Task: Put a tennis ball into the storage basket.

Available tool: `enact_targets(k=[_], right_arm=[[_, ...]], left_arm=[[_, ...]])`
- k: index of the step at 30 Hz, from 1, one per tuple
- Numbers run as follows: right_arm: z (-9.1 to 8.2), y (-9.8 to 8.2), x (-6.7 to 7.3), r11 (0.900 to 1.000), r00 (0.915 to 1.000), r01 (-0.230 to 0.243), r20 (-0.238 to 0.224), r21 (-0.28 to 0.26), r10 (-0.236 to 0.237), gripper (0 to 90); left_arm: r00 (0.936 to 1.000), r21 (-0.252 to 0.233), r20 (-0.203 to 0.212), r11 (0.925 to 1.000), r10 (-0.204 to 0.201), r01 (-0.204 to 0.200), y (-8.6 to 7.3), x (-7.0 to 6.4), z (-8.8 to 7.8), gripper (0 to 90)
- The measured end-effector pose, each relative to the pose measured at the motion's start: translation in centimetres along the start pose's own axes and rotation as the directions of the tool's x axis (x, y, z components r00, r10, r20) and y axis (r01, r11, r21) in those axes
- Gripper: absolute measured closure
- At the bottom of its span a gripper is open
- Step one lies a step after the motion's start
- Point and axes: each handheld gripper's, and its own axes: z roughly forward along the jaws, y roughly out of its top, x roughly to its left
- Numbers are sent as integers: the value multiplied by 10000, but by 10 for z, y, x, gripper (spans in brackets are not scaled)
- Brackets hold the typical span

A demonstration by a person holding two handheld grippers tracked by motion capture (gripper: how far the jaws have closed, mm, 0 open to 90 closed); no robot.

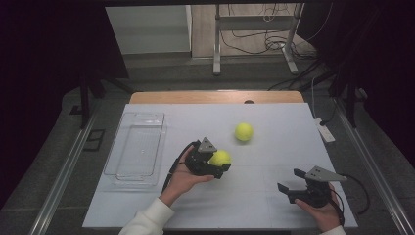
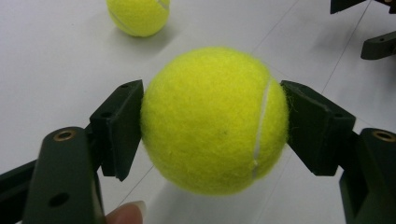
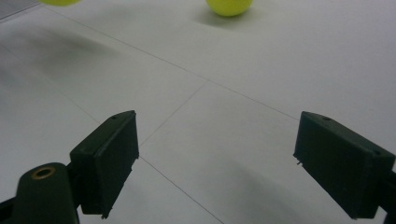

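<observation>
The left claw (image 1: 219,164) is gripping a tennis ball (image 2: 214,119), one pad pressing on each side at the widest part, so the hold is looking centred and firm; the ball seems to be hanging just clear of the white worktop (image 1: 274,196), judging by the shadow under it. To do this step well, the person should probably be keeping the squeeze even and the claw level while carrying the ball toward the clear tray (image 1: 136,147), which is lying off to the outer side of the left claw, then lowering it inside the walls before letting go, since a round ball will be rolling off if dropped. A second ball (image 1: 243,131) is resting on the worktop beyond the held one, apart from it. The right claw (image 1: 292,182) is standing wide open with nothing between its pads, waiting low over the worktop near the person's edge
</observation>
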Motion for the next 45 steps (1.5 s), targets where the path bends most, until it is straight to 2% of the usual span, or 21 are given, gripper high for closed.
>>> enact_targets(k=[27,45], right_arm=[[0,0,0,10000,10000,61,44,23,-61,138],[-1,0,0,10000,10000,30,18,0,-30,137]], left_arm=[[9999,-845,-141,9964,-72,60,8,5,-26,265],[9994,-1452,-304,9893,-187,141,11,11,-43,264]])
